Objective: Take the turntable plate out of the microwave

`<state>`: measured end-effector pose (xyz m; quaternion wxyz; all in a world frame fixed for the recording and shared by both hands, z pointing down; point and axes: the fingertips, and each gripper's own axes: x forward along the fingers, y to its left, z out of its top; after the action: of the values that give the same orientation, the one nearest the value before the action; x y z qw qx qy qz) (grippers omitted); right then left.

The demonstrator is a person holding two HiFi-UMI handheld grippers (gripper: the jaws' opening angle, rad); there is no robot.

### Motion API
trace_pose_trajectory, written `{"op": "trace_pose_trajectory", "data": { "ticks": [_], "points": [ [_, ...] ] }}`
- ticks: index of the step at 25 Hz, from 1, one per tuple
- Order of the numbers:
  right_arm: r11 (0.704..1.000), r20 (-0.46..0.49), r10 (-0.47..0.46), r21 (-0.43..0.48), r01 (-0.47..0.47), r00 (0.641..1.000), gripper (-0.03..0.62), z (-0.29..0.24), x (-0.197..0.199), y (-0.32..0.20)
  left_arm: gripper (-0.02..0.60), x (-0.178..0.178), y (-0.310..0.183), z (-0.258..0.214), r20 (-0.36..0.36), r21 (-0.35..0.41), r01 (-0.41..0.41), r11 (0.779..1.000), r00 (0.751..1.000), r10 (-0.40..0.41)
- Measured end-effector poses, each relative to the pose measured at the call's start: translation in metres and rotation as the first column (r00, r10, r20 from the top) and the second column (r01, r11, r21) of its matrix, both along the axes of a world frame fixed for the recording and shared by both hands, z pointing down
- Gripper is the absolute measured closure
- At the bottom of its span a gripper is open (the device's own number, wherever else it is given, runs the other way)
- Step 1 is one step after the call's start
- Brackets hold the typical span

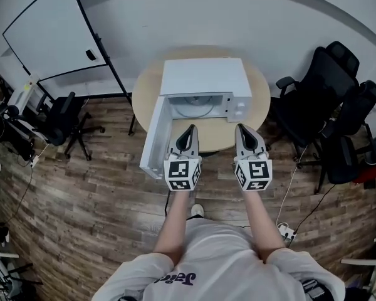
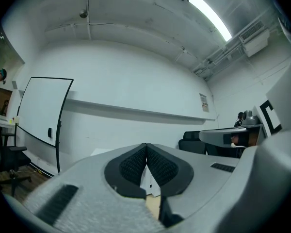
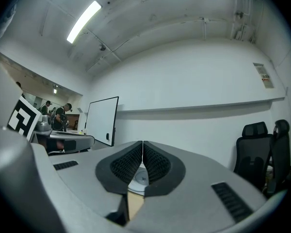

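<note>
A white microwave (image 1: 203,77) stands on a round wooden table (image 1: 145,88), its door (image 1: 155,137) swung open to the left. Inside the cavity lies the pale glass turntable plate (image 1: 194,110). Both grippers are held level in front of the opening, short of it. My left gripper (image 1: 188,129) is shut and empty, close beside the open door. In the left gripper view the pads of the left gripper (image 2: 146,147) meet. My right gripper (image 1: 244,128) is shut with nothing in it. In the right gripper view the right gripper (image 3: 142,144) shows a bit of white microwave (image 3: 137,177) below its pads.
A whiteboard (image 1: 53,30) on a black stand is at the back left, with a black chair (image 1: 62,121) below it. Several black office chairs (image 1: 326,105) crowd the right side. A power strip (image 1: 286,232) and cable lie on the wooden floor.
</note>
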<state>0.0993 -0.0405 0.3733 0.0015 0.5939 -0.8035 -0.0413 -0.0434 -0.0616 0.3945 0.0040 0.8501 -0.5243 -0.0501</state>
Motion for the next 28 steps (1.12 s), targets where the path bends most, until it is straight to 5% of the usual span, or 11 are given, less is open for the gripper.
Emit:
{"op": "trace_pose_trajectory", "data": {
  "ticks": [11, 21, 28],
  "points": [
    [0.999, -0.038, -0.017, -0.049, 0.015, 0.999, 0.577, 0.027, -0.04, -0.047, 0.566, -0.019, -0.046, 0.027, -0.04, -0.043, -0.037, 0.998, 0.999, 0.036],
    [0.99, -0.015, -0.018, -0.141, 0.015, 1.0, 0.577, 0.084, -0.029, -0.101, 0.566, -0.003, -0.091, 0.095, -0.061, -0.203, -0.097, 0.974, 0.994, 0.087],
    [0.972, -0.002, -0.05, -0.231, 0.048, 0.999, 0.577, 0.124, -0.025, -0.157, 0.566, 0.0, -0.144, 0.136, -0.025, -0.301, -0.031, 0.953, 0.999, 0.025]
  ]
}}
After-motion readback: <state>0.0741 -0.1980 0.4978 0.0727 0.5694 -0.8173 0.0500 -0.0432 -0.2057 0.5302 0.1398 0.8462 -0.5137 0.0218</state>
